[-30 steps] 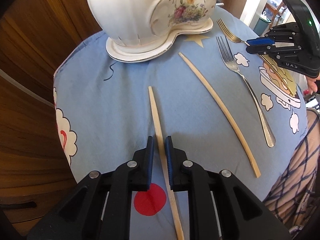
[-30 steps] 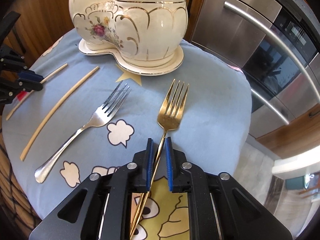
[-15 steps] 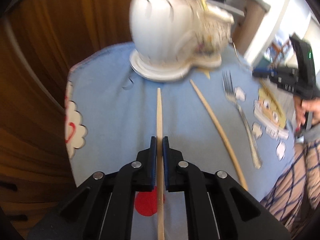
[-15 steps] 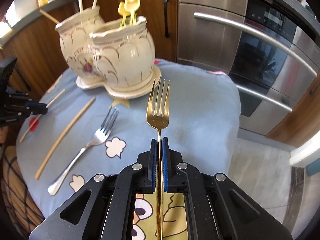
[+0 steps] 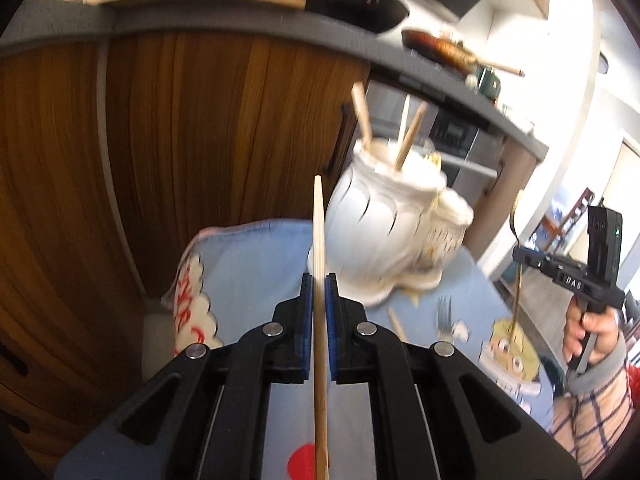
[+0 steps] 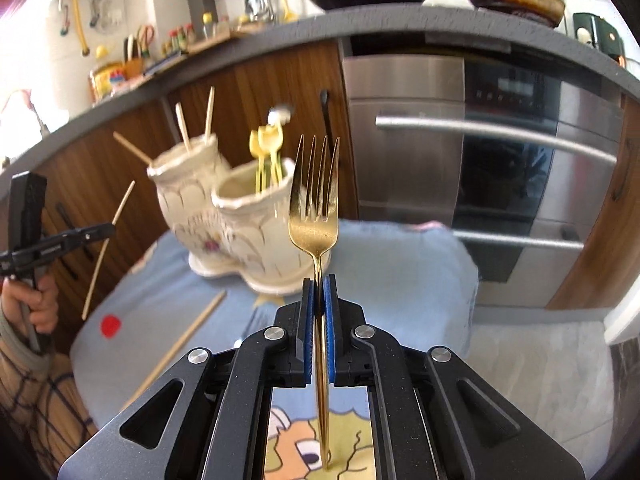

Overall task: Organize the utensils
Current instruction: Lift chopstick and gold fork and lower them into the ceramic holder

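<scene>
My left gripper (image 5: 319,280) is shut on a wooden chopstick (image 5: 319,228), held off the cloth with its tip up beside the white ceramic double holder (image 5: 384,232). My right gripper (image 6: 319,284) is shut on a gold fork (image 6: 314,208), tines up, in front of the holder (image 6: 240,228). Each view shows the other gripper: the right one (image 5: 517,254) with the fork (image 5: 519,292), the left one (image 6: 110,229) with the chopstick (image 6: 106,252). A second chopstick (image 6: 188,336) and a silver fork (image 5: 444,316) lie on the blue cloth (image 6: 400,264).
Chopsticks (image 6: 196,124) stand in the holder's left pot and yellow utensils (image 6: 266,152) in its right pot. Wooden cabinet doors (image 5: 180,140) and a steel oven (image 6: 480,160) stand close behind the small table. Pans sit on the counter above. A person's hand (image 5: 588,332) holds the right gripper.
Both grippers closed on their utensils, then rose and tilted upward. The chopstick and the gold fork have left the cloth and now stand up near the holder's height.
</scene>
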